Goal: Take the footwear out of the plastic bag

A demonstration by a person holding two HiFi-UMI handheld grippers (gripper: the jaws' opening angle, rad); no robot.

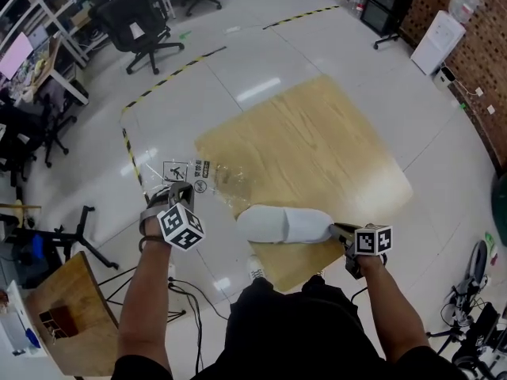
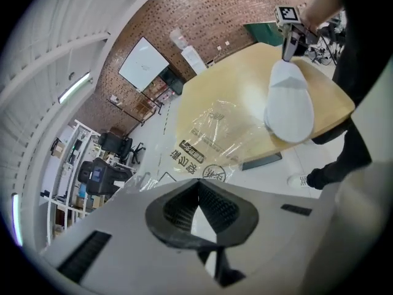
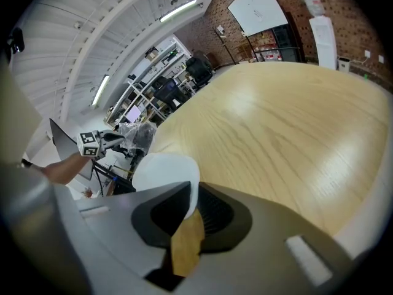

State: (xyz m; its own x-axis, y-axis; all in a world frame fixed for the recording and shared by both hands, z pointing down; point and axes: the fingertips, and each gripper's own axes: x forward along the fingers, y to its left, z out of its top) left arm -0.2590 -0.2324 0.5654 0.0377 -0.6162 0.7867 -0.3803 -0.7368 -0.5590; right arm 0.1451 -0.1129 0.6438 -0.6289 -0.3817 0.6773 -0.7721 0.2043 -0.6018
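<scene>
Jaws of the left gripper point(image 1: 183, 188) are pinching shut on an edge of the clear plastic bag point(image 1: 215, 180), which is trailing from them onto the wooden bench point(image 1: 317, 141). On the right gripper point(image 1: 338, 229), the jaws are clamping one end of the white slipper point(image 1: 283, 224), which is hanging outside the bag, over the bench's near edge.

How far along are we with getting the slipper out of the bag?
Done: the white fabric slipper looks clear of the clear printed plastic bag. In hand: the right gripper clamps the slipper's end, and the left gripper pinches the bag. Left: probably set both down on the wooden table.
</scene>
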